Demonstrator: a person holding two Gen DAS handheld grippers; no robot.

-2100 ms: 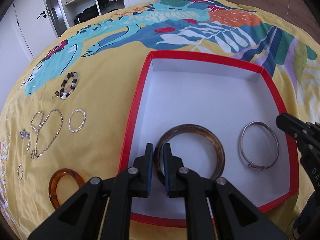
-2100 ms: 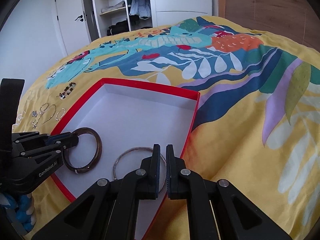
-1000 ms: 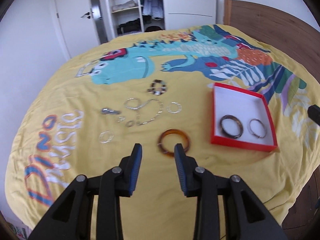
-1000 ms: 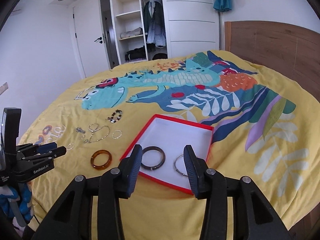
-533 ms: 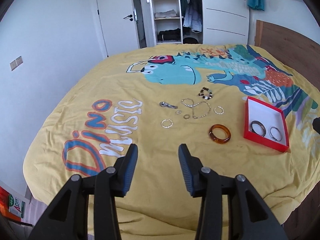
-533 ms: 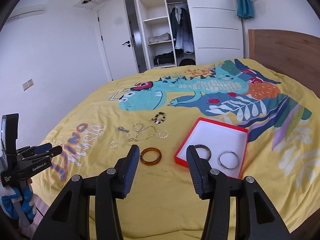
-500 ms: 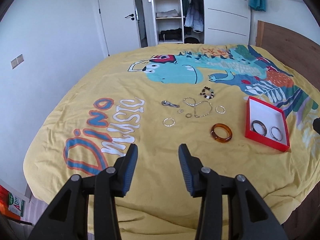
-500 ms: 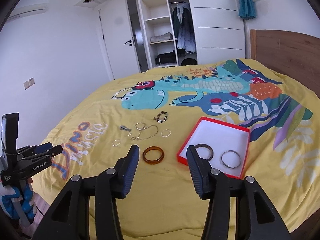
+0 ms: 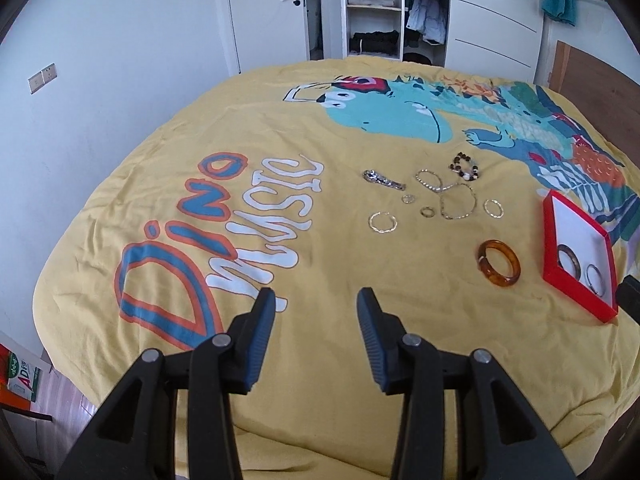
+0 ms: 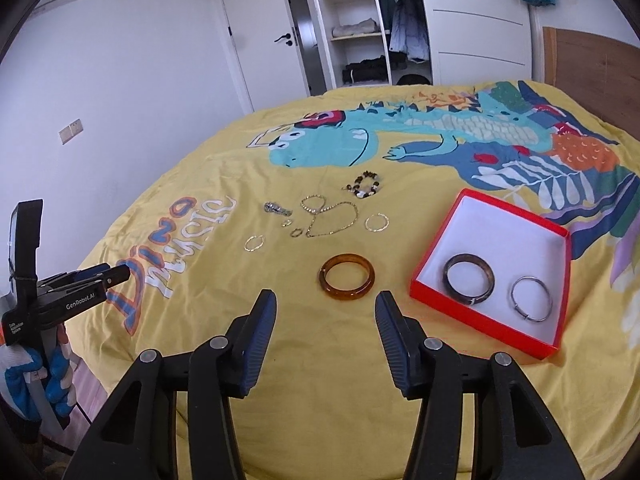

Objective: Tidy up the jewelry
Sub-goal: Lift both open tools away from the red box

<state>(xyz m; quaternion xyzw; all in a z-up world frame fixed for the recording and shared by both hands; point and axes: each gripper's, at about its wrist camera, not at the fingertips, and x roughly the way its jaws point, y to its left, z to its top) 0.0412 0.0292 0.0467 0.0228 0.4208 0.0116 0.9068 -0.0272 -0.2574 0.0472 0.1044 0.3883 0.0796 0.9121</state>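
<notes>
I hold both grippers up over a bed w/ a yellow dinosaur-print cover, each empty. My left gripper has its jaws spread wide, nothing between them; my right gripper is likewise wide apart & empty.

A shallow red box w/ a white inside sits on the bed's right side. In it lie two pieces, apart from each other: a dark brown bangle & a thin silver bangle.

Not yet sorted, on the cover left of the box: an amber bangle, nearest to my right gripper; farther off, a gold chain necklace, a beaded bracelet, two thin hoops, a silver clasp-like piece & a couple of tiny rings, too small to make out.

Step in hand, as I judge it: between picks, choosing the next piece. Prob. next: bring the right gripper down over the amber bangle's rim, one jaw inside & one outside, close, lift, carry to a bare spot in the box. The soft cover may give under the jaws.
</notes>
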